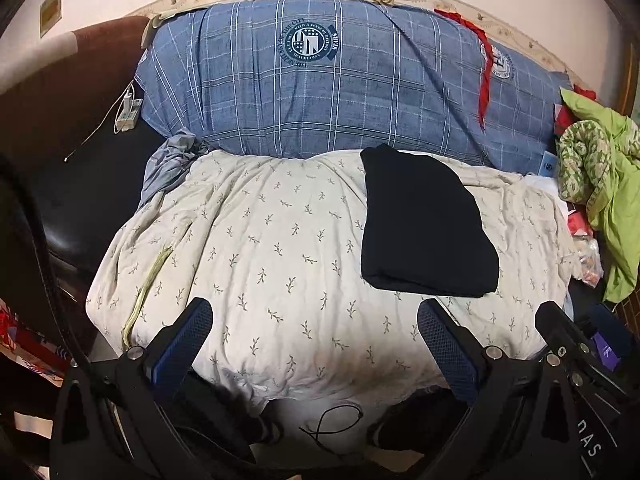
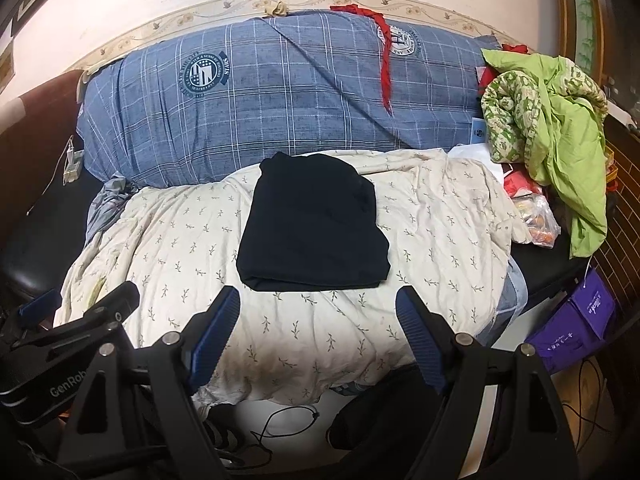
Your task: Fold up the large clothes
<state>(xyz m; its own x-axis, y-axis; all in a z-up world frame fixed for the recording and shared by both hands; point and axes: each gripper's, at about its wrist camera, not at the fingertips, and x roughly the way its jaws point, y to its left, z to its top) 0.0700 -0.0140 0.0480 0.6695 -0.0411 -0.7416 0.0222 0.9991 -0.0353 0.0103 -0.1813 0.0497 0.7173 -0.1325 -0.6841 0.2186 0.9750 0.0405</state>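
Observation:
A black garment [image 1: 424,224] lies folded into a compact rectangle on a cream leaf-print quilt [image 1: 280,248]; it also shows in the right wrist view [image 2: 316,228], on the quilt [image 2: 440,232]. My left gripper [image 1: 316,320] is open and empty, held above the quilt's near edge, left of the garment. My right gripper [image 2: 318,308] is open and empty, just in front of the garment's near edge. The body of the right gripper [image 1: 568,344] shows at the right of the left wrist view, and the left gripper [image 2: 92,320] at the left of the right wrist view.
A blue plaid duvet [image 1: 340,80] with a red strip [image 1: 484,76] lies rolled along the wall. A green blanket pile [image 2: 552,120] and a plastic bag [image 2: 538,220] lie right. A purple bag [image 2: 580,320] stands on the floor. A power strip [image 1: 128,112] lies on the dark left surface.

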